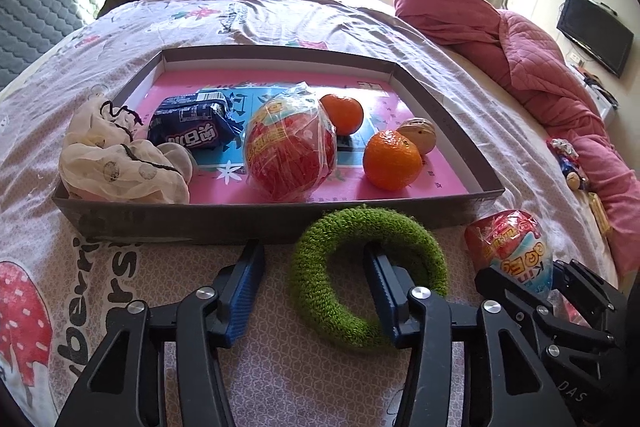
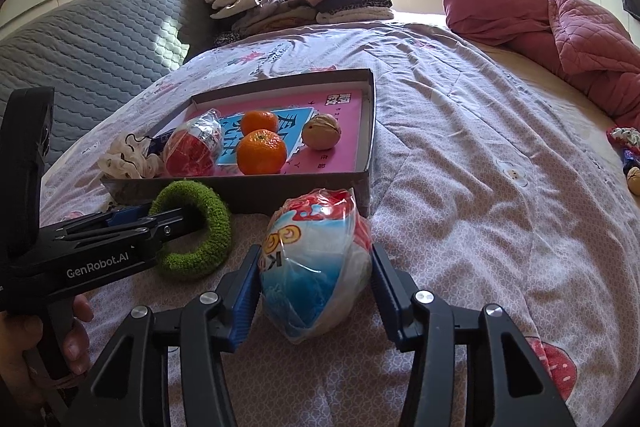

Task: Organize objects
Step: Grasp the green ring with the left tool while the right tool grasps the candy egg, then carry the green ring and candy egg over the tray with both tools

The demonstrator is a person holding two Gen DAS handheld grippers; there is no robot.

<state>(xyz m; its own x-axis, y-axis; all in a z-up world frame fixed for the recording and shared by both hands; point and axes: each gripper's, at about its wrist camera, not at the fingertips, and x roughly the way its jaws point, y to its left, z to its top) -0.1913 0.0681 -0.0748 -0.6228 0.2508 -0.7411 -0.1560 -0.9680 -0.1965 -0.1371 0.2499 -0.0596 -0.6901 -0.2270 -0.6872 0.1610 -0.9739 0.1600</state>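
Green knitted ring [image 1: 366,275] is sitting astride the left gripper's [image 1: 316,291] half-open right finger, unpinched; the right gripper [image 2: 316,279] is clamping the wrapped egg [image 2: 316,267] for boxing.

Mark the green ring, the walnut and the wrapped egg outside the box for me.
green ring [image 1: 320,239], left wrist view, on its knitted upper-left arc.
walnut [image 2: 321,131], right wrist view, on the middle of its shell.
wrapped egg [image 2: 316,263], right wrist view, on its blue-and-white wrapper front.
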